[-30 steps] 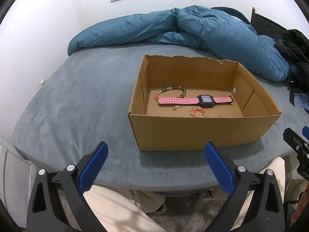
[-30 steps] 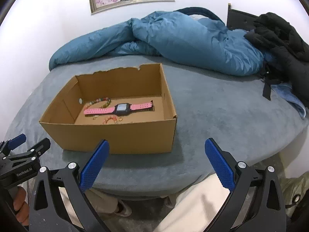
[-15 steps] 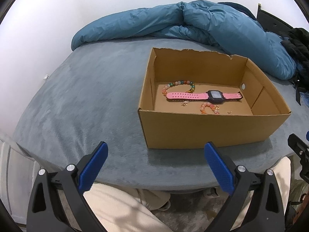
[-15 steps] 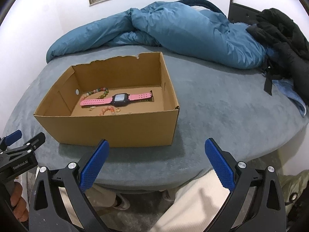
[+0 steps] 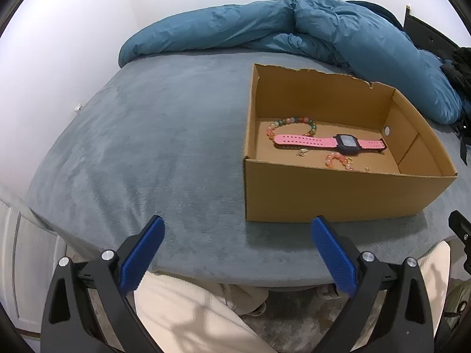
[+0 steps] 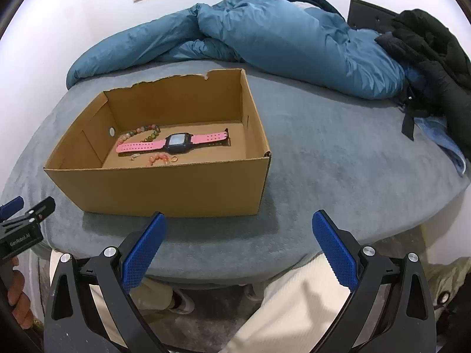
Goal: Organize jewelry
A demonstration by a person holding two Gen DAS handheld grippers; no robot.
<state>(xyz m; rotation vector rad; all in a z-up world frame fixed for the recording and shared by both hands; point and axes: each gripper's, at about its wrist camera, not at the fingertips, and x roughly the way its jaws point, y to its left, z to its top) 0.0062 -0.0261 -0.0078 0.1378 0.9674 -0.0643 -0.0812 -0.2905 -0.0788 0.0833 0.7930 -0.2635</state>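
An open cardboard box (image 5: 338,194) (image 6: 164,189) sits on a grey-blue bed. Inside lie a pink watch (image 5: 329,141) (image 6: 173,143) with a dark face, a multicoloured bead bracelet (image 5: 290,123) (image 6: 141,132), a smaller pink bead bracelet (image 5: 338,160) (image 6: 157,158) and small gold pieces (image 5: 301,152). My left gripper (image 5: 235,244) is open and empty over the bed's near edge, left of the box front. My right gripper (image 6: 238,241) is open and empty too, near the box's front right corner.
A rumpled blue duvet (image 5: 279,29) (image 6: 265,38) lies along the back of the bed. Black clothing (image 6: 432,58) is piled at the far right. A person's light trousers (image 5: 188,317) (image 6: 294,303) show below both grippers. Bare bed surface (image 5: 147,147) spreads left of the box.
Both cameras rose and tilted down, so the box interior shows more fully. The left view shifted left, putting the box further right. Nothing in the box moved.
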